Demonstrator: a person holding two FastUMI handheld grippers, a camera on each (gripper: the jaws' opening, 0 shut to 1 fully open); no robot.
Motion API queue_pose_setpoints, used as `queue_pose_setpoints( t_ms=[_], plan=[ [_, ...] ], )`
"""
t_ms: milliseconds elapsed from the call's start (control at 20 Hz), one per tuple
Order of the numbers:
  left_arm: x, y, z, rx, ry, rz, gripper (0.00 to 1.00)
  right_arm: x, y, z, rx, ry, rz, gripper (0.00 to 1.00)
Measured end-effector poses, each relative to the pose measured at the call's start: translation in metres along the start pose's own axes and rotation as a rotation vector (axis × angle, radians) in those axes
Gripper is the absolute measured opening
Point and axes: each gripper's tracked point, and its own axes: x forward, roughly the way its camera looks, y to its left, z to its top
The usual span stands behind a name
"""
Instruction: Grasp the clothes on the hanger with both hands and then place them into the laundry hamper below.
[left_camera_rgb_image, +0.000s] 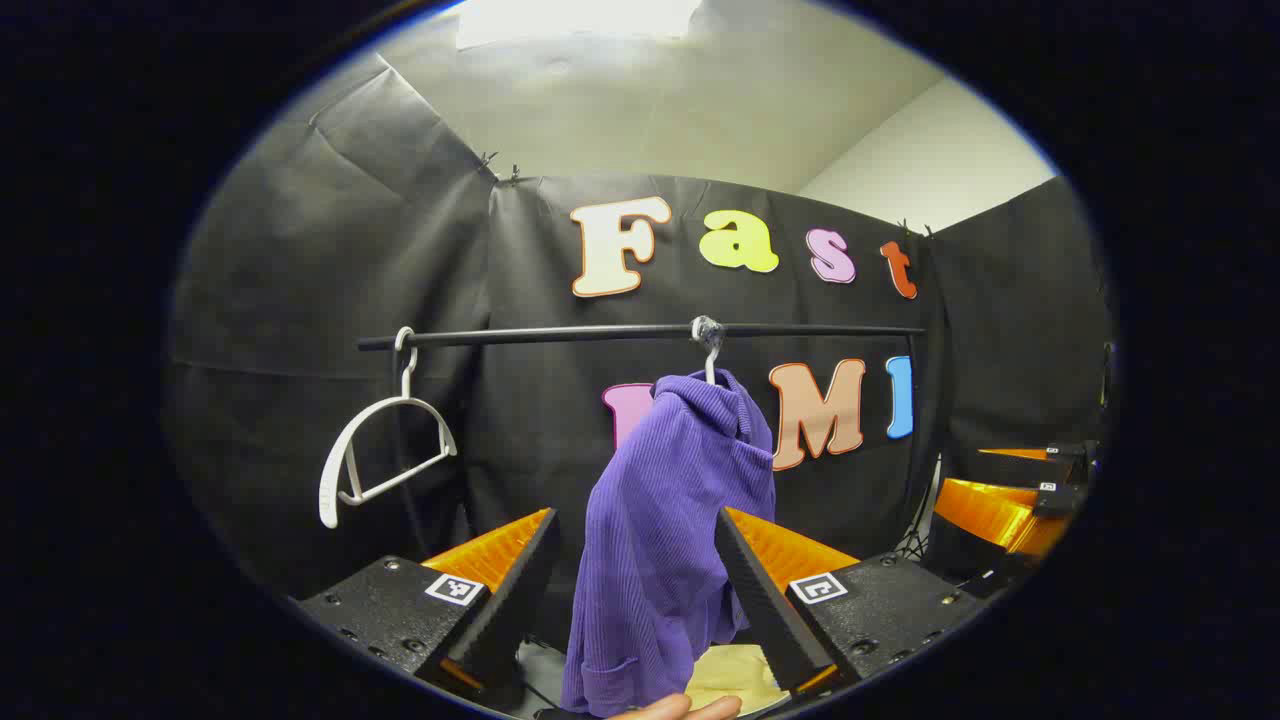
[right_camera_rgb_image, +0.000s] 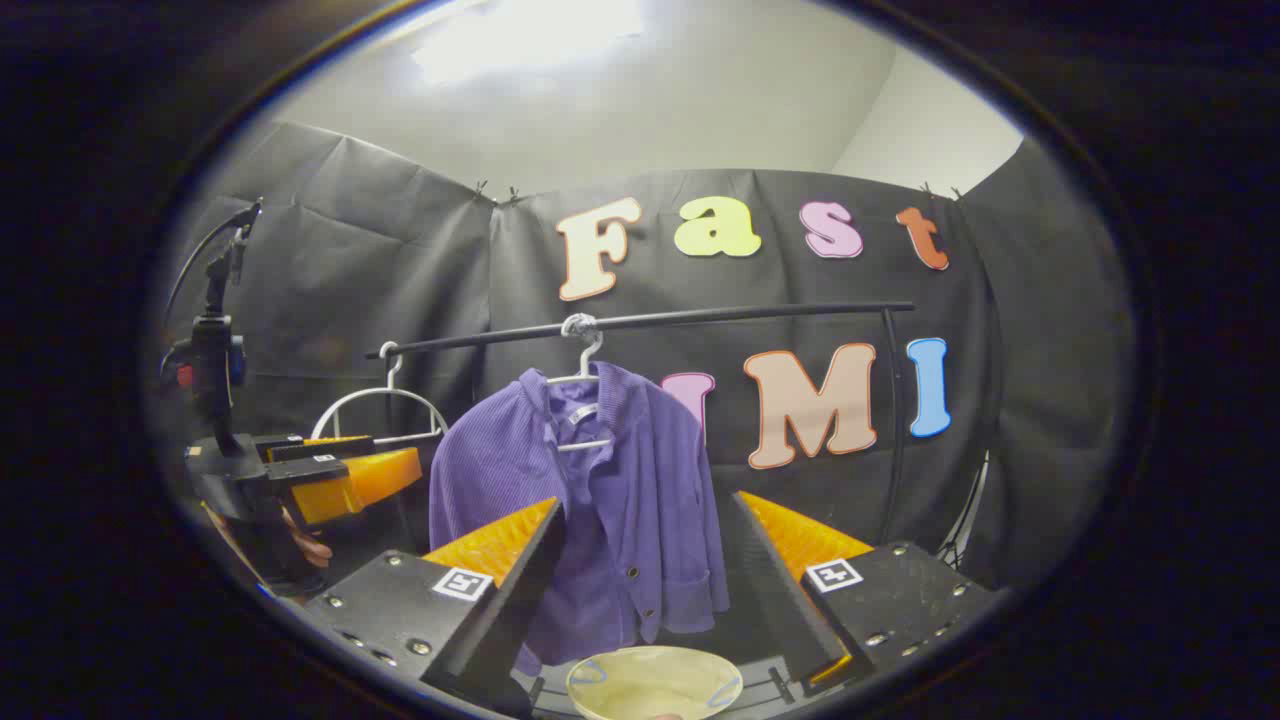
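Now, up close, the left gripper (left_camera_rgb_image: 635, 585) and right gripper (right_camera_rgb_image: 650, 585) both gape wide, holding nothing, the cream laundry hamper (right_camera_rgb_image: 654, 682) rim shows low in the right gripper view, and beyond hangs the ribbed purple jacket (right_camera_rgb_image: 600, 500) on what looks a white hanger (right_camera_rgb_image: 585, 375), an empty hanger (left_camera_rgb_image: 375, 450) beside it.

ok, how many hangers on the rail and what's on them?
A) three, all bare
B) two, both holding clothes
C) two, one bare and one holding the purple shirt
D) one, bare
C: the rail carries a bare white hanger and a second hanger holding the purple shirt.
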Motion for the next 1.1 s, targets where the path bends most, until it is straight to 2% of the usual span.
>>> queue_pose_setpoints(
  t_ms=[100, 300, 500, 750, 850, 900, 1100],
  plan=[
    [-0.001, 0.000, 0.000, -0.005, -0.001, 0.001, 0.92, -0.001, -0.001, 0.001, 0.007, -0.005, 0.002, 0.98],
    [-0.001, -0.001, 0.002, 0.004, -0.009, 0.000, 0.92, -0.014, -0.007, 0.012, 0.030, -0.044, 0.030, 1.00],
    [-0.003, 0.000, -0.002, 0.023, 0.013, -0.014, 0.92, -0.012, -0.007, 0.009, 0.025, -0.044, 0.021, 1.00],
    [-0.001, 0.002, -0.005, 0.014, 0.022, -0.004, 0.92, -0.001, -0.011, -0.009, 0.016, -0.023, 0.029, 1.00],
    [0.004, 0.003, -0.007, -0.010, 0.002, 0.029, 0.95, 0.006, -0.011, -0.017, 0.018, -0.017, 0.038, 1.00],
    [0.006, 0.002, -0.009, -0.010, -0.014, 0.041, 0.92, 0.010, -0.011, -0.023, 0.018, -0.012, 0.042, 0.98],
    [0.030, -0.013, -0.035, 0.011, -0.034, 0.075, 0.92, 0.035, -0.013, -0.055, -0.024, 0.021, 0.067, 0.98]
  ],
)
